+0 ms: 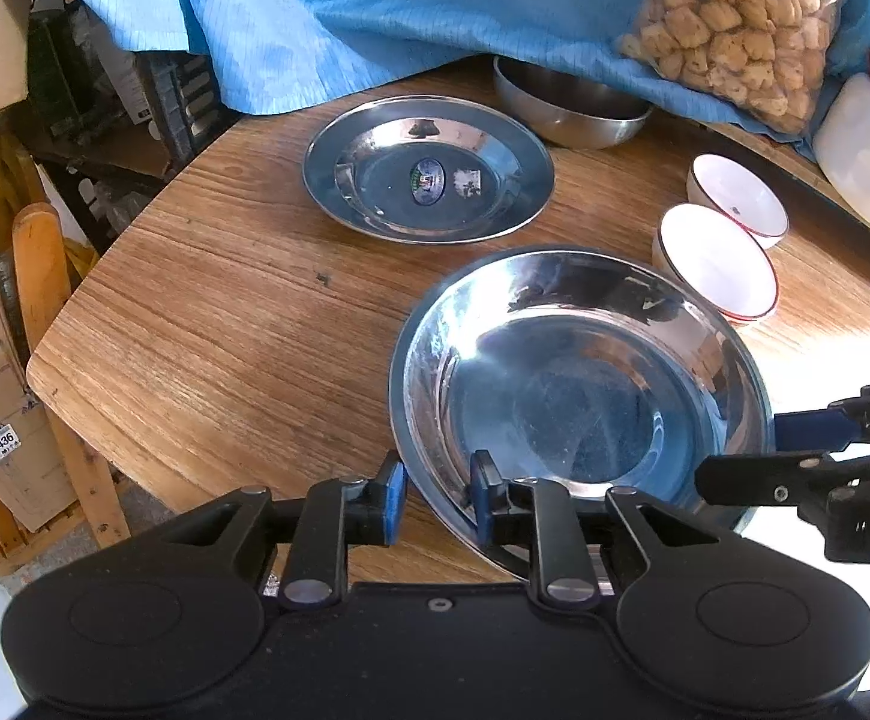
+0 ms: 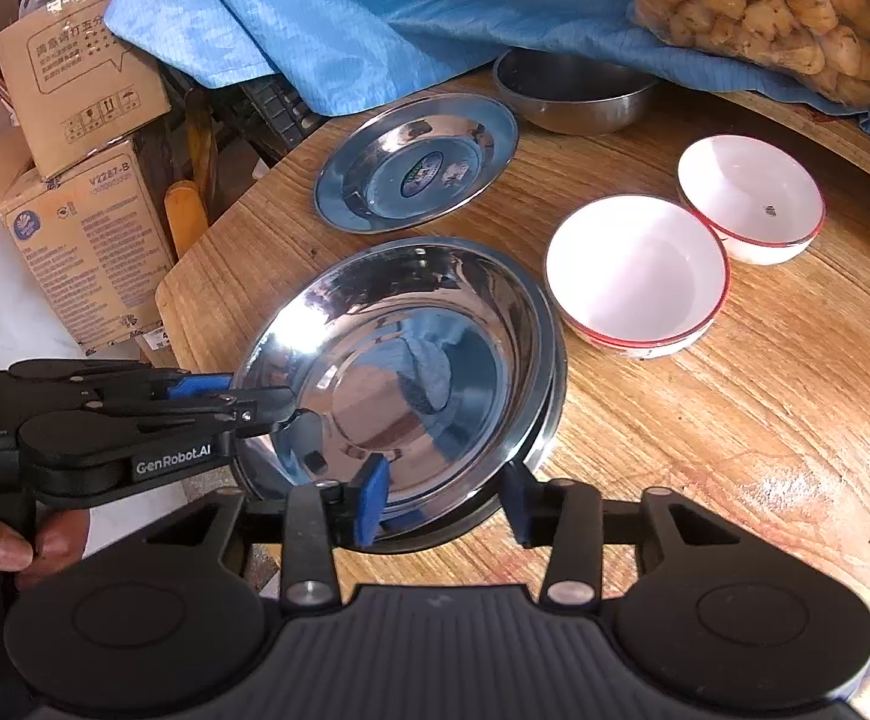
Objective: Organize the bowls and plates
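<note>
A shiny steel plate [image 1: 579, 384] lies on the round wooden table [image 1: 225, 312], on top of another steel plate whose rim shows beneath it in the right wrist view [image 2: 546, 414]. My left gripper [image 1: 435, 495] is open, its jaws astride the plate's near-left rim. My right gripper [image 2: 444, 501] is open, astride the near rim of the plate [image 2: 399, 372]. A second steel plate with stickers [image 1: 429, 168] lies farther back. Two white red-rimmed bowls [image 1: 717, 261] [image 1: 738, 198] sit to the right. A steel bowl [image 1: 573, 105] stands at the back.
Blue cloth [image 1: 345, 12] drapes over the table's back. A bag of puffed snacks [image 1: 735, 24] and a white container [image 1: 867, 162] sit at the back right. Cardboard boxes [image 2: 81, 234] and a wooden chair [image 1: 45, 276] stand past the table's left edge.
</note>
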The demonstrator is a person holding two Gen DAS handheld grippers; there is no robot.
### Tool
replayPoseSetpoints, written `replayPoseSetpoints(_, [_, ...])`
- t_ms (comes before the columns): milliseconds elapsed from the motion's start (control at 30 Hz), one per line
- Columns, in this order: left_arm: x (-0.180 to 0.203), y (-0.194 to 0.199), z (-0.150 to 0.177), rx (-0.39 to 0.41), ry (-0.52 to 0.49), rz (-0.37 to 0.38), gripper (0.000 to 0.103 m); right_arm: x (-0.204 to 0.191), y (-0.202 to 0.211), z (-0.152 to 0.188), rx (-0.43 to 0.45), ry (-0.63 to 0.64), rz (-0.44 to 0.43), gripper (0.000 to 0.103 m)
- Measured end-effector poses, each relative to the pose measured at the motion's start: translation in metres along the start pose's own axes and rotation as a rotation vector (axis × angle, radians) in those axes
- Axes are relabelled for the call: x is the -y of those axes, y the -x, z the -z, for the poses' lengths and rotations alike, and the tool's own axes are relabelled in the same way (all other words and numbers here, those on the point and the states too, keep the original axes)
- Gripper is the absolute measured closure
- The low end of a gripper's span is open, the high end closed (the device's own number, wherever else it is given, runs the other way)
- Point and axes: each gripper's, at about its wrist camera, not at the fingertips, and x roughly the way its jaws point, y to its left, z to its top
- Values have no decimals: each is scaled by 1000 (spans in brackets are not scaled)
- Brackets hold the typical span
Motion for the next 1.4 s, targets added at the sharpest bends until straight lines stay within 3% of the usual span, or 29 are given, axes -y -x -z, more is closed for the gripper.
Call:
replayPoseSetpoints(67, [0, 2, -1, 8, -7, 4, 66, -2, 0, 0, -2, 3, 5, 49])
replayPoseSetpoints(133, [0, 4, -3, 19, -13, 2, 50, -2, 0, 0, -2, -2, 5, 45])
replayPoseSetpoints(200, [0, 7, -4, 37, -12, 1, 28, -2, -1, 0, -8, -7, 14, 39])
replayPoseSetpoints(300, [-3, 9, -7, 59, -10, -14, 16, -1, -2, 1, -14, -27, 21, 33])
replayPoseSetpoints(467, [-13, 8, -13, 72, 18, -34, 2, -1, 4, -1, 26, -51, 36, 13])
replayPoseSetpoints(733, [-42, 4, -29, 121, 39, -41, 1, -4, -2, -8, 53, -95, 58, 1])
replayPoseSetpoints(1100, [-106, -16, -69, 176, 112, -67, 1, -32, -15, -30, 112, -47, 103, 0])
replayPoseSetpoints(1400, [-123, -43, -102, 174, 109, -2, 1, -38, -19, -49, 184, -43, 163, 0])
